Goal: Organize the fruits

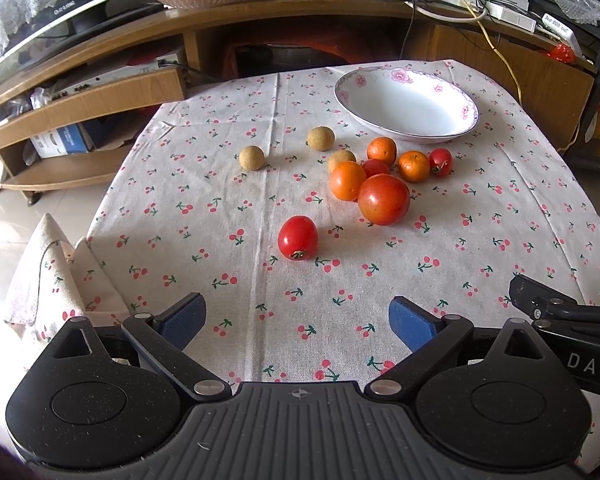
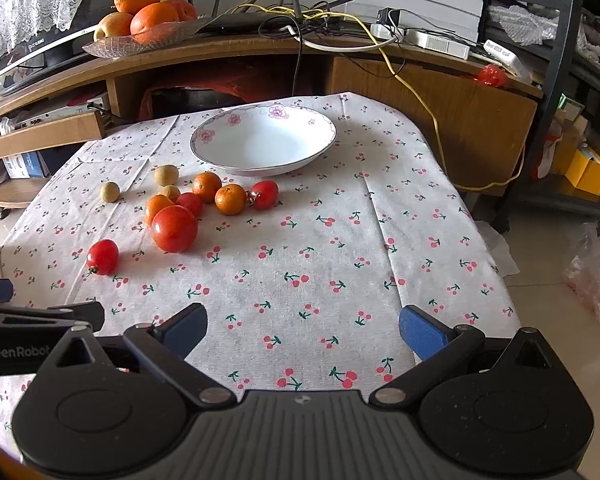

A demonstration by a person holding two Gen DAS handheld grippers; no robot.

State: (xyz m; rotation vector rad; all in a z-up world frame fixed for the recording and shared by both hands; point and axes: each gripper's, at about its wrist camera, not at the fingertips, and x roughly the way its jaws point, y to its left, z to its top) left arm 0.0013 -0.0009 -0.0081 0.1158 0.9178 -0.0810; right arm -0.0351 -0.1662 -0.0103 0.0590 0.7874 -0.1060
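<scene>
- Left gripper [image 1: 296, 322] and right gripper [image 2: 303, 330]: jaws apart, empty, over table's near edge
- Bowl [image 1: 452, 132] empty, toward far edge; fruit loose in front of it
- Suggest starting with lone cherry tomato [image 1: 297, 237]: nearest, clear of cluster; close gently, it may roll

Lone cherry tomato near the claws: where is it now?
In the left wrist view the cherry tomato lies alone on the tablecloth, left of centre, nearer than the big tomato and ahead of the open left claw.
</scene>
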